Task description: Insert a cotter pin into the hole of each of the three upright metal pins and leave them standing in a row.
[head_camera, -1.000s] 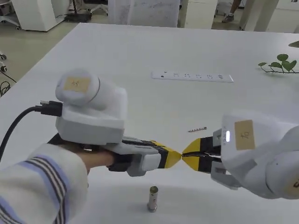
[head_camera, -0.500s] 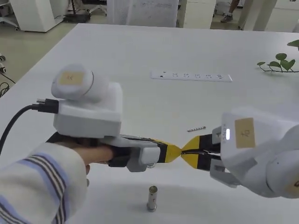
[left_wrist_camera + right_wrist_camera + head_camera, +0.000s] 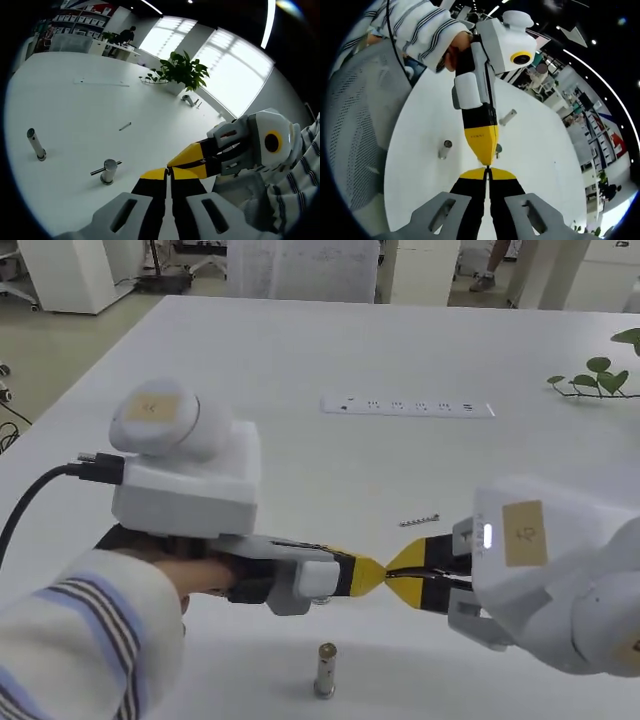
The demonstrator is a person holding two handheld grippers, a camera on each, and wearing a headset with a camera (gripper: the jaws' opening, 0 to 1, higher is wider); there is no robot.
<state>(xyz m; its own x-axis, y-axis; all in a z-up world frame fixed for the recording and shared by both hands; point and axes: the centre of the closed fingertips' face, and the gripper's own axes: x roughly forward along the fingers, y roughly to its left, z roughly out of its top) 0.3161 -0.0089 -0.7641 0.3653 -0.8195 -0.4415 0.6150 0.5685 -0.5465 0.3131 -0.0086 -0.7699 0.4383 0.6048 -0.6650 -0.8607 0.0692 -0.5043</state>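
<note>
Jaws of left claw and right claw pressed together, yellow tips touching. Upright silver metal pin stands near white counter's near edge. Thin loose cotter pin lies flat beyond claws.

The left hand-held gripper and right hand-held gripper have risen slightly.

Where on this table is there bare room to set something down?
The widest bare stretch of white table lies beyond the white power strip, toward the far edge. Crowded: the left gripper and right gripper meet tip to tip, between a loose cotter pin and an upright metal pin.
</note>
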